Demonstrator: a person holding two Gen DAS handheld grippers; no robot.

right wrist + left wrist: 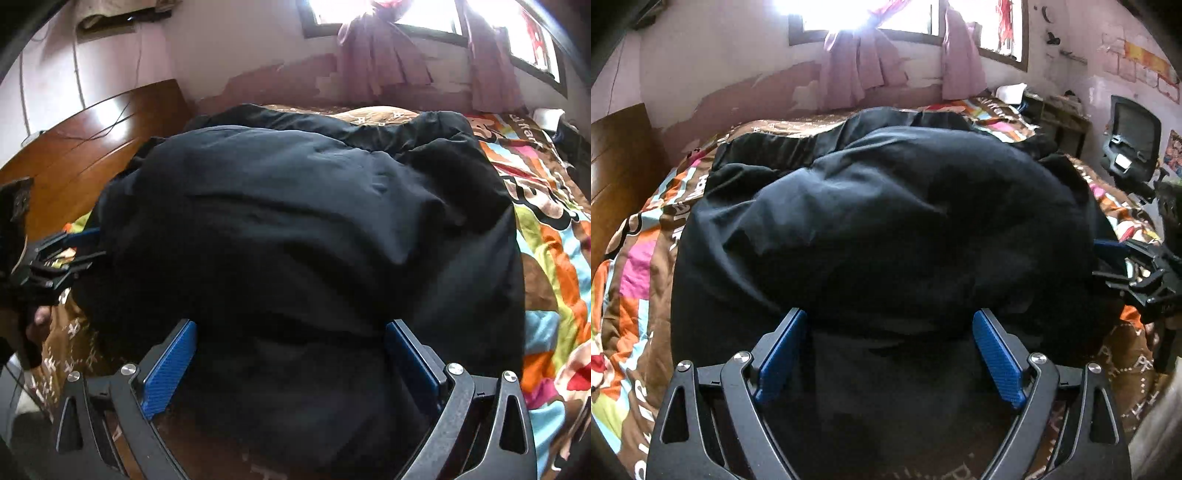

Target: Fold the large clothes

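Observation:
A large black garment (886,221) lies bunched and puffed up on the bed; it also fills the right wrist view (306,229). My left gripper (890,325) is open, its blue pads (783,354) spread wide at the garment's near edge, the fabric lying between and under them. My right gripper (291,332) is open too, blue pads (170,369) wide apart over the near edge. Each gripper shows in the other's view at the garment's side: the right one (1115,258) and the left one (77,240). Neither pinches cloth.
A colourful patterned bedspread (635,280) covers the bed. A wooden headboard (85,147) stands at the left. Pink curtains (857,66) hang under a bright window. A black office chair (1134,133) and a cluttered shelf are at the right.

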